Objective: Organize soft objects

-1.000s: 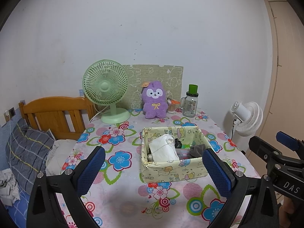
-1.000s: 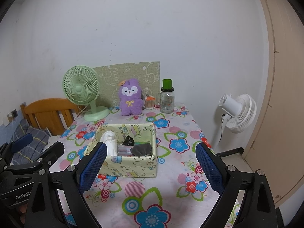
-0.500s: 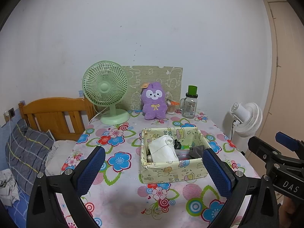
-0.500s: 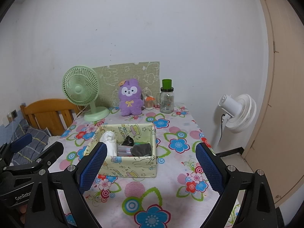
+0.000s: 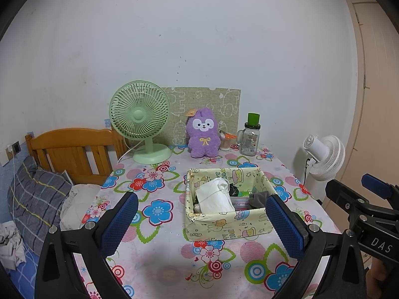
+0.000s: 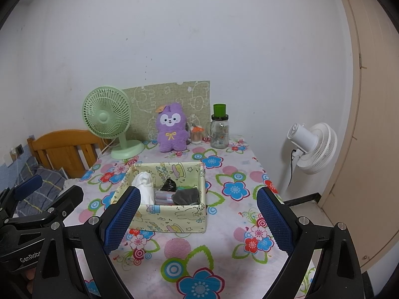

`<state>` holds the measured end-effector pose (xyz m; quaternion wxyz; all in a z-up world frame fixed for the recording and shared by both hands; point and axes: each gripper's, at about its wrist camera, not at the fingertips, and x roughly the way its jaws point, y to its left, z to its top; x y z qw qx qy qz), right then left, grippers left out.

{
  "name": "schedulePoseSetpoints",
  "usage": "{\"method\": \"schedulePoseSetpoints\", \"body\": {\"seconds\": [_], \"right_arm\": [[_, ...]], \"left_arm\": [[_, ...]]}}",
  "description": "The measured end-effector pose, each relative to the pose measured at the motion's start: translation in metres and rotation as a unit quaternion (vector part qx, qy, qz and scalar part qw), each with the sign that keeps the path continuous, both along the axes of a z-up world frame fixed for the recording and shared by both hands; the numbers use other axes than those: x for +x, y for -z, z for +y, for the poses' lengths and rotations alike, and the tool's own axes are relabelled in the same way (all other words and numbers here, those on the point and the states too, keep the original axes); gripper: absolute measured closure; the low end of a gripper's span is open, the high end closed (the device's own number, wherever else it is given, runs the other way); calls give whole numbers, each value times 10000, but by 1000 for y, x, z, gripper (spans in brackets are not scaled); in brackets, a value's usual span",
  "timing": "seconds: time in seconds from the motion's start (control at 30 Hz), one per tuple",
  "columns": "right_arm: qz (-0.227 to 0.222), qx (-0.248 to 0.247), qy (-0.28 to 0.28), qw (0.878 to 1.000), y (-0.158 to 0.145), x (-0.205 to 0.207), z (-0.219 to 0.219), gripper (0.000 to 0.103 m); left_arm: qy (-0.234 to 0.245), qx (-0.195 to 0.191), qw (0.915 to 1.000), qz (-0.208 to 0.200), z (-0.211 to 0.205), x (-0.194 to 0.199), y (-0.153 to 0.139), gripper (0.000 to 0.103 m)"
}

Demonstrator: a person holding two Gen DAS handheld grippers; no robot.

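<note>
Left wrist view first: the left hand-held gripper (image 5: pixel 202 221) sits spread wide at the bottom of the frame, nothing between its blue pads. Just past them, right of centre, is the fabric storage box (image 5: pixel 225 221) on the flowery table (image 5: pixel 159 269). Inside it there's a white cloth bundle (image 5: pixel 214 196) on the left, a grey soft item (image 5: pixel 259 198) on the right and some dark stuff behind; can't make out more. Further back, near the middle of the frame, the purple plush toy (image 5: pixel 203 134) stands upright against a patterned board, with a green desk fan (image 5: pixel 141 119) to its left and a glass jar (image 5: pixel 250 137) with a green lid to its right. The right hand-held gripper (image 5: pixel 364 199) pokes in at the lower right edge.

Right wrist view: the right hand-held gripper (image 6: pixel 197 220) is spread wide too, holding nothing. The box (image 6: pixel 172 218) sits centre-left, behind the left pad. The plush (image 6: pixel 172 129) stands further back, above the box in the frame. A white floor fan (image 6: pixel 314 147) stands off the table at right.
</note>
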<state>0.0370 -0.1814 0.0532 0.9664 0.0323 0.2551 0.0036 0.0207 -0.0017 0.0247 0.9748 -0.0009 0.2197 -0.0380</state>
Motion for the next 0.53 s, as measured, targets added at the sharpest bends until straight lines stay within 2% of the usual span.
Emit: {"method": "schedulePoseSetpoints", "body": {"seconds": [0.53], "right_arm": [[-19,-3,-15,10000,1,-1,1,7]], "left_arm": [[-14,-11,10000,-10,0,-1,-1,0]]}}
